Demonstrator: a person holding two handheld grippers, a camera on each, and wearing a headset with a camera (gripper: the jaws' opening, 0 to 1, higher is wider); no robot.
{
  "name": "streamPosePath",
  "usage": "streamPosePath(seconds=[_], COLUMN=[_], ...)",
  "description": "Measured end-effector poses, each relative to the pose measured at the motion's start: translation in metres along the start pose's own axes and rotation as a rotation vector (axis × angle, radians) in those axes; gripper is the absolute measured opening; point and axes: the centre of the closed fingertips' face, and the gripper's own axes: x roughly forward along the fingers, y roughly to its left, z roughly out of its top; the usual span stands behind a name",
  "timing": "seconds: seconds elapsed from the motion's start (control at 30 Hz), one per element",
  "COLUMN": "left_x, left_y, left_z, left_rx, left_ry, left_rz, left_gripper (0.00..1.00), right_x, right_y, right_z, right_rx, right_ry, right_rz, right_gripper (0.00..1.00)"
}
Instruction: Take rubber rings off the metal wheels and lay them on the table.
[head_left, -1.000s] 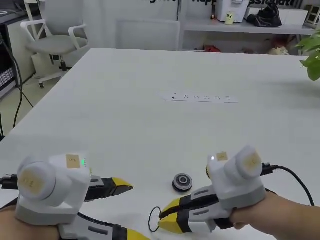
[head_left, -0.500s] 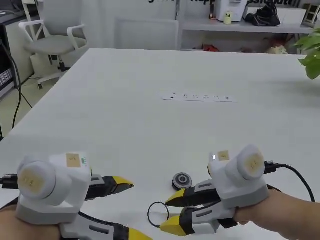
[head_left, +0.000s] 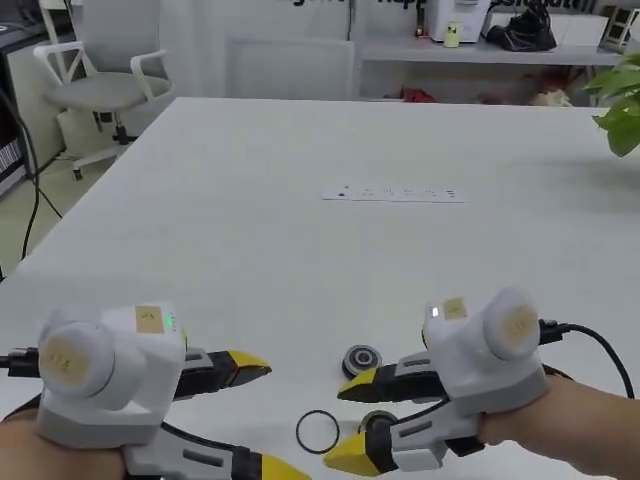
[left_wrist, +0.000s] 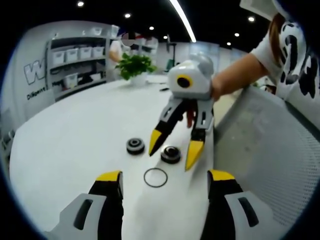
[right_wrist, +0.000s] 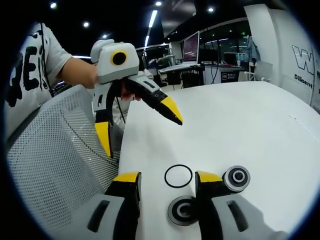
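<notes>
Right tool (right_wrist: 168, 179): jaws apart, gripping nothing. One metal wheel (right_wrist: 182, 210) lies flat, hub up, inside the opening, low down towards the jaw roots. The coming move turns on this: the wheel is between the jaws and not ahead of them, so they would close across its rim with no reach. I cannot tell whether it touches either jaw.

A second wheel (right_wrist: 236, 178) sits just outside one jaw, near its tip. The rubber ring (right_wrist: 178, 176) lies flat on the surface (right_wrist: 240, 125) just past the jaw tips, clear of both wheels and between the two tools.

Left tool (left_wrist: 165, 175): jaws wide apart and empty, pointed at the ring from the opposite side. It is farther from both wheels than the right tool.

Hard to make out: both wheels have dark rims, and the loose ring has probably come off one of them, but I cannot tell which. In the head view the right tool partly covers the nearer wheel.
</notes>
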Motion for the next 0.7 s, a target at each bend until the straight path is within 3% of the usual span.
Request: streamPosePath(seconds=[0.7], left_x=[0.020], left_y=[-0.004], left_z=[0.011], left_rx=[0.018], left_ry=[0.010], left_rz=[-0.046], left_gripper=[0.61], right_x=[-0.051], right_y=[-0.020], right_z=[-0.012], right_rx=[0.063], right_ry=[-0.062], right_rz=[-0.094], right_gripper=[0.38])
